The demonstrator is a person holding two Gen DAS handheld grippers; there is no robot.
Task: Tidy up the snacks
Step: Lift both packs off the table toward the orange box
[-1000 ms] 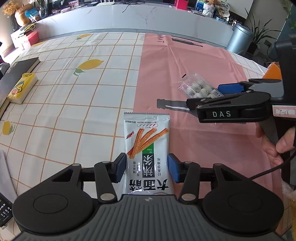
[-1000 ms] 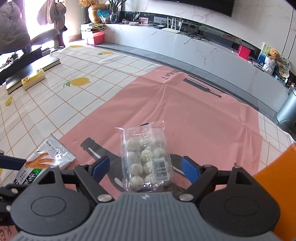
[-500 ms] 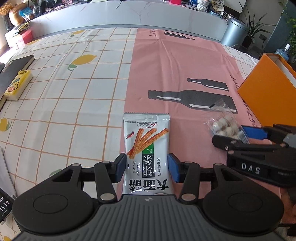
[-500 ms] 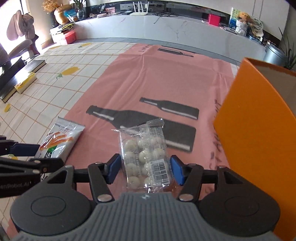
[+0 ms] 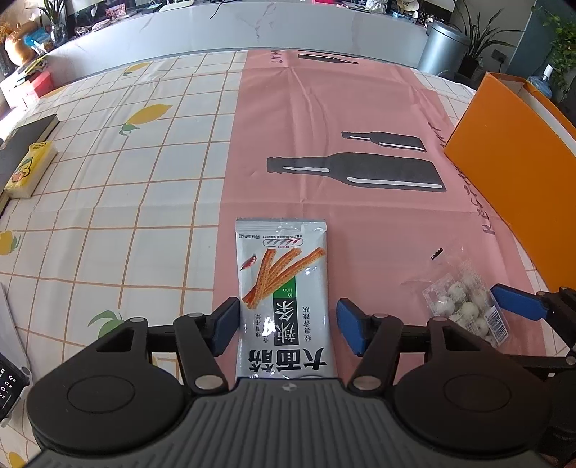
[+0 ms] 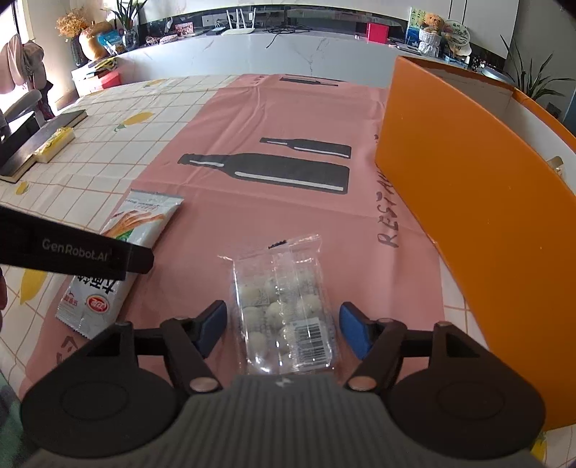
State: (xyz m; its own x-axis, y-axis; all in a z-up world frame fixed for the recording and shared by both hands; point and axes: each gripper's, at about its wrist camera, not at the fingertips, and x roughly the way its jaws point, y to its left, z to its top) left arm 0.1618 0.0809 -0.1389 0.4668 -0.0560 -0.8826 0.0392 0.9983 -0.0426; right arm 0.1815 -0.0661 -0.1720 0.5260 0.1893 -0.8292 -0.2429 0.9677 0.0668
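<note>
Table (image 5: 108, 201) covered by a white grid-pattern cloth with lemon prints, overlaid by a pink cloth (image 5: 360, 118) printed with dark bottles. Along the far side, a long white marble-look counter (image 6: 288, 54) carrying a router (image 6: 239, 25), a red box (image 6: 377, 33), a teddy bear (image 6: 432, 21) and a vase of dried flowers (image 6: 90, 39). A grey metal bin (image 5: 441, 46) and potted plants (image 5: 475, 39) stand at the right end; daylight enters from the left, beside a chair (image 6: 21, 108) and hanging clothes (image 6: 25, 68).
</note>
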